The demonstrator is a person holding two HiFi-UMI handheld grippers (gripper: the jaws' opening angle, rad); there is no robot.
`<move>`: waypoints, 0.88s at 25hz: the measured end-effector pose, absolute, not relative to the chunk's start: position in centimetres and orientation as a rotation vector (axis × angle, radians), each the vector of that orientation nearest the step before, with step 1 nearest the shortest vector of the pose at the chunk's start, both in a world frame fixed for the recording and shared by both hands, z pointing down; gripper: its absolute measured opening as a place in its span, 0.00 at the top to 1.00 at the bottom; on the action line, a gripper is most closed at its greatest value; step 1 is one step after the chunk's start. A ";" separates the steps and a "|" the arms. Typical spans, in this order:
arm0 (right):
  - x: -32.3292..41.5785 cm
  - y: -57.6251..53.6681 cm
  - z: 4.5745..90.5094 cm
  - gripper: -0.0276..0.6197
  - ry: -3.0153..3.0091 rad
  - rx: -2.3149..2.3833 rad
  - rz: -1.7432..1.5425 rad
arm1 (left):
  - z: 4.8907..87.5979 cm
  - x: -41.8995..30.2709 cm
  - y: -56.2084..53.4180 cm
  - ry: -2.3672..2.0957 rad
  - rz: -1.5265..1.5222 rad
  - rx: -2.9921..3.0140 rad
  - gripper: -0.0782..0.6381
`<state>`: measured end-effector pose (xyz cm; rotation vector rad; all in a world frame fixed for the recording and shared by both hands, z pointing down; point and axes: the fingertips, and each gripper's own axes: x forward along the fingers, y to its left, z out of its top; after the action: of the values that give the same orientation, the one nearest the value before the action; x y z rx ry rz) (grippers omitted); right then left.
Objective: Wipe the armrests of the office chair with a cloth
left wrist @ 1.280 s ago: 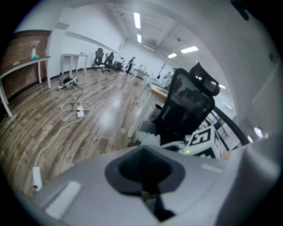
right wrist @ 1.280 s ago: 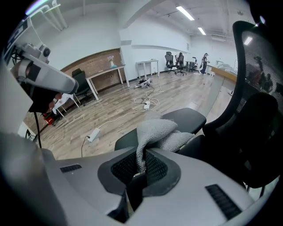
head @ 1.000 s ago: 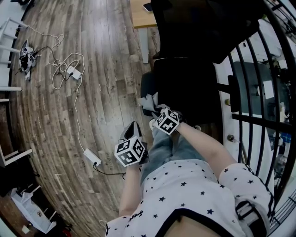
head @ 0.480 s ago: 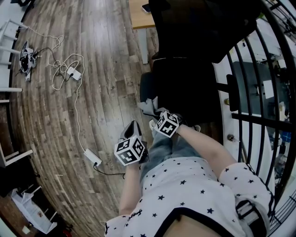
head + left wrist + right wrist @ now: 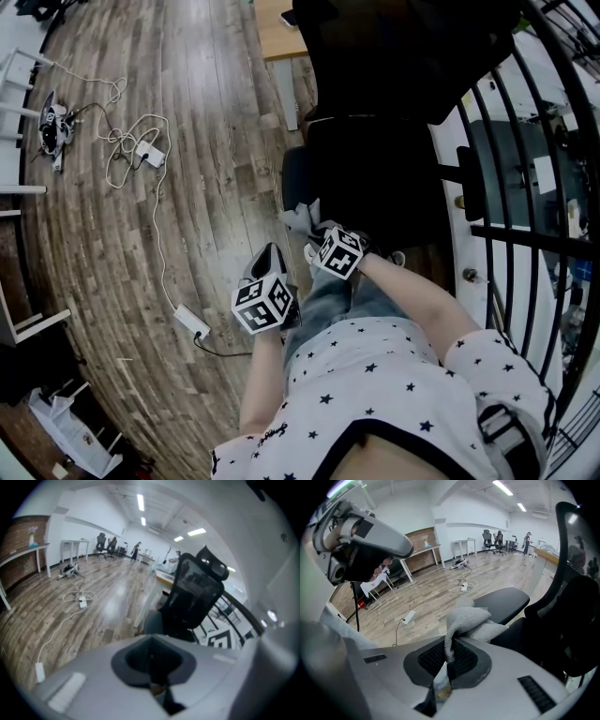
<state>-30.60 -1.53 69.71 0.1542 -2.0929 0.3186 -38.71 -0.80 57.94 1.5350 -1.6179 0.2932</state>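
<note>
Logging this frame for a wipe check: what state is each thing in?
Right gripper: jaws shut on the cloth.
Cloth: bunched, held at the armrest's near end; contact unclear.
Left gripper: jaws together, nothing between them.
Armrest: level, its black pad mostly uncovered.
Cable: lying loose on the floor.

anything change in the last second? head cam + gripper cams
Barely. The right tongs, shut on the cloth, drew back a touch toward the person at the near end of the chair armrest, and the cloth came with them. The head view itself also shifted slightly. The left tongs stayed shut, empty and in place. Nothing was taken hold of or let go.
</note>
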 end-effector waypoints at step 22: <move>-23.1 -1.3 59.2 0.91 -2.351 0.426 0.454 | 54.4 -33.0 -1.3 -1.663 0.260 1.620 0.88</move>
<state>-23.15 -1.28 59.19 0.4265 -2.3512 0.4544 -33.00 -1.32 54.39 1.6200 -1.6626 0.2602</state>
